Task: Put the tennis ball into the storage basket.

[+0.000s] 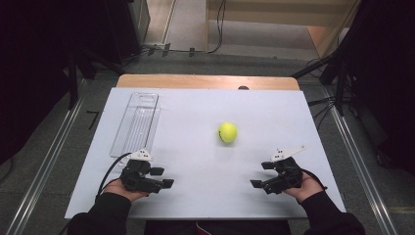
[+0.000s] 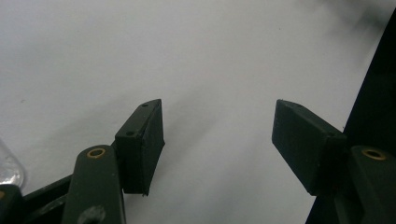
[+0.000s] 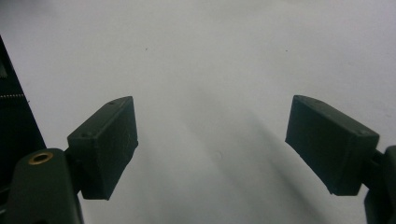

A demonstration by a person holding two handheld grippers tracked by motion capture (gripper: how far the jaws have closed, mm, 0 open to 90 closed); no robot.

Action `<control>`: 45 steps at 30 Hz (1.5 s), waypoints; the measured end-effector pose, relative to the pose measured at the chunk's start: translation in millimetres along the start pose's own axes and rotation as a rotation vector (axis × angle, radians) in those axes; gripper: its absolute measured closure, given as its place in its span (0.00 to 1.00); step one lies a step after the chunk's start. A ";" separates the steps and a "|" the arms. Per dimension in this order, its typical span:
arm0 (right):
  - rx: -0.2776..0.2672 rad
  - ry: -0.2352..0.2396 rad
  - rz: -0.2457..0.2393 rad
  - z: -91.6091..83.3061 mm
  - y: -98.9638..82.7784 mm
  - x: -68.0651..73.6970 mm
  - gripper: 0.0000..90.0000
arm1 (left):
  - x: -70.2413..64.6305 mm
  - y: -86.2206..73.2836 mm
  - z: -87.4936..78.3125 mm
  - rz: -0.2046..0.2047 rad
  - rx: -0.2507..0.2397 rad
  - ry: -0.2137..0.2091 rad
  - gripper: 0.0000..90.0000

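Start position: left gripper [image 1: 161,177] and right gripper [image 1: 261,175] rest near the table edge, well short of the tennis ball [image 1: 227,132], jaws spread, empty. Next move likely a reach toward the ball.

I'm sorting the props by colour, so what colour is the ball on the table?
Bright yellow-green, like a tennis ball; it shows best in the high view.

A fuzzy yellow-green tennis ball [image 1: 227,132] rests alone on the white tabletop [image 1: 195,147] — right of centre.
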State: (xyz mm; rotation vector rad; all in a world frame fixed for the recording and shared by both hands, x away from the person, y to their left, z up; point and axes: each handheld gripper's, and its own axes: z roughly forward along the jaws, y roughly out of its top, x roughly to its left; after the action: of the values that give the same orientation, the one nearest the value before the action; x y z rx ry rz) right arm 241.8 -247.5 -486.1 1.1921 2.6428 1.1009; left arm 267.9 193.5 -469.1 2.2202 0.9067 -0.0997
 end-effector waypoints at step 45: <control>-0.001 0.005 -0.003 -0.1 -0.6 1.6 0.16 | 4.7 0.2 -1.0 -0.007 -0.005 0.050 0.32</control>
State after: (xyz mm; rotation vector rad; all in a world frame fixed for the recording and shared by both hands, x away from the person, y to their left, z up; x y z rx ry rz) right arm 240.3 -246.7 -486.0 1.1871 2.6462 1.1059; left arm 271.4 196.8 -469.8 2.2236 0.9402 -0.0454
